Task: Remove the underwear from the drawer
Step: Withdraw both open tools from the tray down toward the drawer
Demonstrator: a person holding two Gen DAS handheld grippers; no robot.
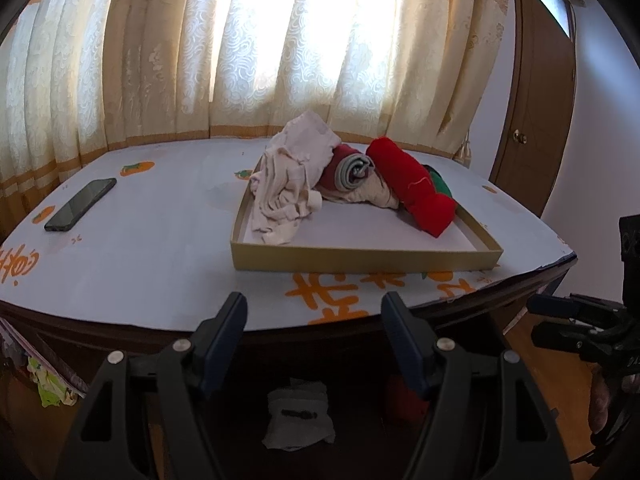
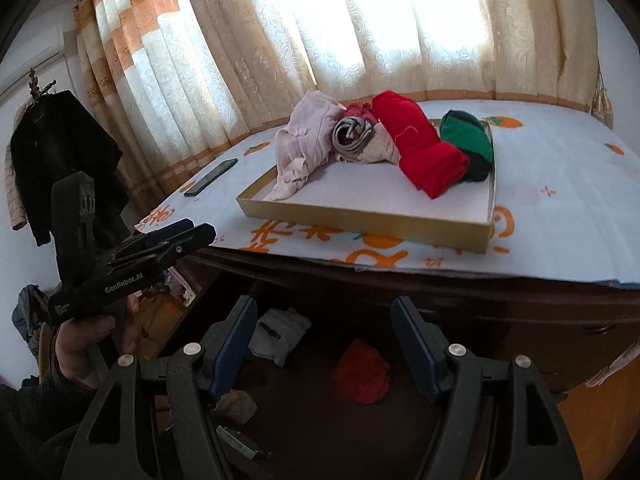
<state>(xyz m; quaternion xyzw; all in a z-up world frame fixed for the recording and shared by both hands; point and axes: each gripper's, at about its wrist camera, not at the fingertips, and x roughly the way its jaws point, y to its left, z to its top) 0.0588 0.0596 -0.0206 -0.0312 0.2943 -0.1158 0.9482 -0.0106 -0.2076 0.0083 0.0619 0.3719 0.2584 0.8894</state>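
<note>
1. The left tongs (image 1: pixel 314 340) stand spread with nothing between them, hanging over the dark open drawer (image 2: pixel 340 432) below the worktop's (image 1: pixel 160 248) near edge.
2. The right tongs (image 2: pixel 324 344) are likewise spread and empty over the same drawer.
3. In the drawer lie a white underwear piece (image 2: pixel 280 334) at 11 o'clock of the right tongs and a red one (image 2: pixel 362 376) just under their gap.
4. On the worktop a shallow gold tray (image 1: pixel 360 260) sits close to the front edge, with underwear heaped at its far side: pale pink (image 1: pixel 288 184), red (image 1: pixel 420 196), green (image 2: pixel 468 140).
5. Bare worktop lies at 9 o'clock of the tray, up to a black phone (image 1: pixel 80 204).
6. Cream curtains (image 1: pixel 280 48) hang behind; a brown door (image 1: pixel 536 120) stands at 3 o'clock.
</note>
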